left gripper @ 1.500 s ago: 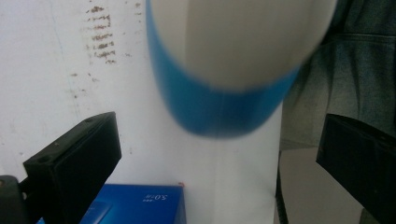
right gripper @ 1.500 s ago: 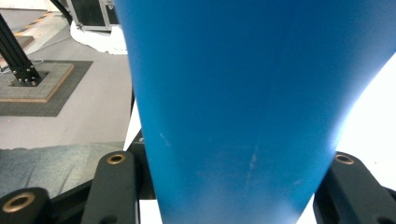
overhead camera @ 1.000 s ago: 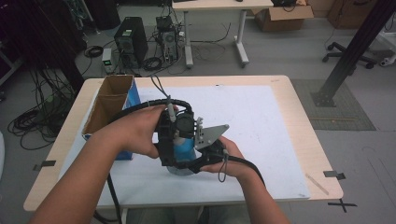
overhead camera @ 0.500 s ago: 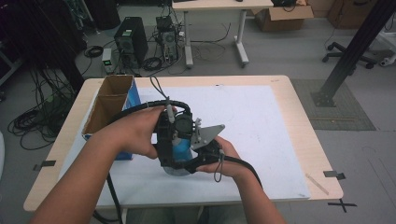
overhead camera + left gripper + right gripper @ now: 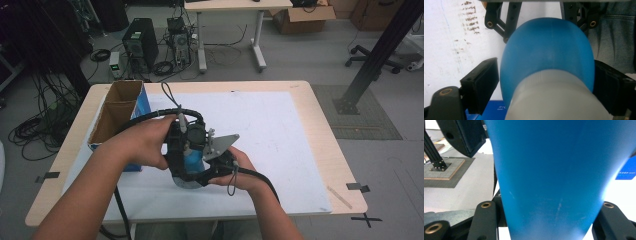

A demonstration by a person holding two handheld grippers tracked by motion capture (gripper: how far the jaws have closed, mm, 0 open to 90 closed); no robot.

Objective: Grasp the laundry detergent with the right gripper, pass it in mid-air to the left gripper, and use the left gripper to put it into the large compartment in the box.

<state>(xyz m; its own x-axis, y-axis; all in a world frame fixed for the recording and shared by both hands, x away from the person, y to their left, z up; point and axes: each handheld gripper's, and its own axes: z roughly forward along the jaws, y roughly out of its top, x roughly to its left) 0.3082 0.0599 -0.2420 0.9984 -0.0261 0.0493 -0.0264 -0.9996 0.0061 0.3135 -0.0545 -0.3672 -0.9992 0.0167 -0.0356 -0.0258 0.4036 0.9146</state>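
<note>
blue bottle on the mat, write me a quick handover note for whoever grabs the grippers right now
Right gripper: shut on the blue bottle, holding its body above the white mat near the front of the table.
Left gripper: over the bottle's white cap; its jaws have just been closing, one pad still apart from the bottle, so no firm grip yet.
Cardboard box: open, at the table's left edge.
Done: bottle picked up and steadied.
Left: probably close the left jaws on the cap and work it; cap is still on.
</note>
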